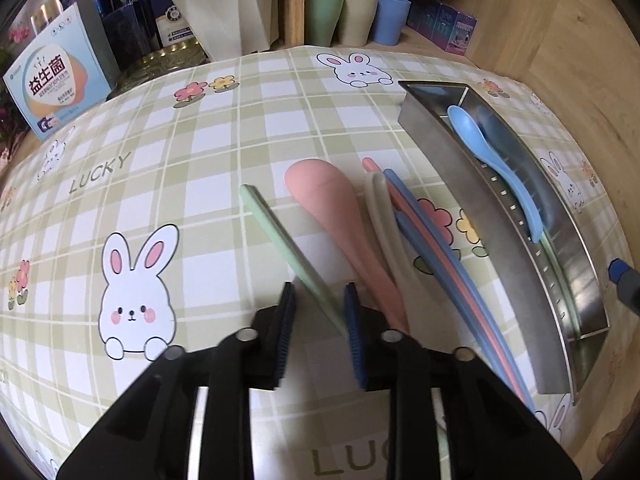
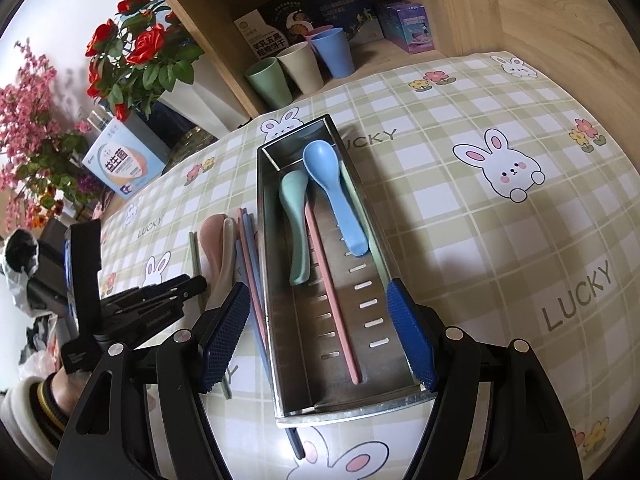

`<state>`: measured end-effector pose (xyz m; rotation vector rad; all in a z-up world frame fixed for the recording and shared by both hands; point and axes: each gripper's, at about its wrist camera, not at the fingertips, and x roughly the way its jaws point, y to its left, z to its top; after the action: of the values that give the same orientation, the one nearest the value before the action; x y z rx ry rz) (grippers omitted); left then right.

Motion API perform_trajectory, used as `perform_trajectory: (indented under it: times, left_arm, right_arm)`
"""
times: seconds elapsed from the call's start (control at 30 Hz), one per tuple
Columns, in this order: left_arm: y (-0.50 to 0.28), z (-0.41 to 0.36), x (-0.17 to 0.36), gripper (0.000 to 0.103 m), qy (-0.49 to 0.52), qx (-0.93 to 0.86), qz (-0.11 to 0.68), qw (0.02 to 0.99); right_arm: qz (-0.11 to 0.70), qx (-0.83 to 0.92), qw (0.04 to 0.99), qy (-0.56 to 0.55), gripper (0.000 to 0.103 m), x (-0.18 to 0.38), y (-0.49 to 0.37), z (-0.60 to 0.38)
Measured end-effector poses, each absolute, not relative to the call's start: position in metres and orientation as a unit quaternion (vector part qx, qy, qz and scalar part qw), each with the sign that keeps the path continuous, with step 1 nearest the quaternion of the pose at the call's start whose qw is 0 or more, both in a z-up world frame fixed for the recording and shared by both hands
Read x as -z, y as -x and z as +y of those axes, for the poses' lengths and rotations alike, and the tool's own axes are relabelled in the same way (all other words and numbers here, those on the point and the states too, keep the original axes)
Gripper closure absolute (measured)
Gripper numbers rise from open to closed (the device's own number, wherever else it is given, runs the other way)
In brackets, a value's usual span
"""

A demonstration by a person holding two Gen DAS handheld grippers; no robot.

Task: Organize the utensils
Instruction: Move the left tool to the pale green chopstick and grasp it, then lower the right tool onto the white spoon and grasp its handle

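Bunny-print surface (image 1: 200, 128): I am noting left claw (image 1: 318, 320) pinching green chopstick (image 1: 280, 236); right claw (image 2: 320, 332) gaping over tray (image 2: 296, 384) holding three spoons; pink spoon (image 1: 332, 216), chopsticks remaining outside

Both views come through bright for me, lit by soft daylight. In the right wrist view the white wall (image 2: 60, 32) at upper left is nearly washed out. The metal tray (image 2: 280, 360) throws a soft shadow to its right across the table (image 2: 500, 240), and its floor shows mild glare. Fisheye bending curves the table's checks and blackens the corners. In the left wrist view the green chopstick (image 1: 288, 240) smears with blur near my tool.
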<state>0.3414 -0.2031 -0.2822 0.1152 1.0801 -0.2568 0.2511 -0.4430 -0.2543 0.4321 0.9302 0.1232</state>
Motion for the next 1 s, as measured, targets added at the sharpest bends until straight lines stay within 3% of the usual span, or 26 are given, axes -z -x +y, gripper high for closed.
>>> perform_trajectory:
  times: [0.1,0.57,1.0]
  left_arm:
    - [-0.34,-0.193,0.282,0.09,-0.052,0.13,0.516,0.845]
    - [-0.316,-0.176,0.283,0.09,-0.088,0.142,0.507,0.846]
    - [-0.307,-0.146,0.284,0.097,0.004,0.145,0.505,0.851]
  right_arm:
    - [0.443,-0.057,0.87,-0.207,0.035,0.253,-0.25,-0.445]
    - [0.44,-0.064,0.87,-0.214,0.035,0.251,-0.25,-0.435]
    - [0.448,-0.075,0.877,-0.159,0.036,0.241,-0.241,-0.41]
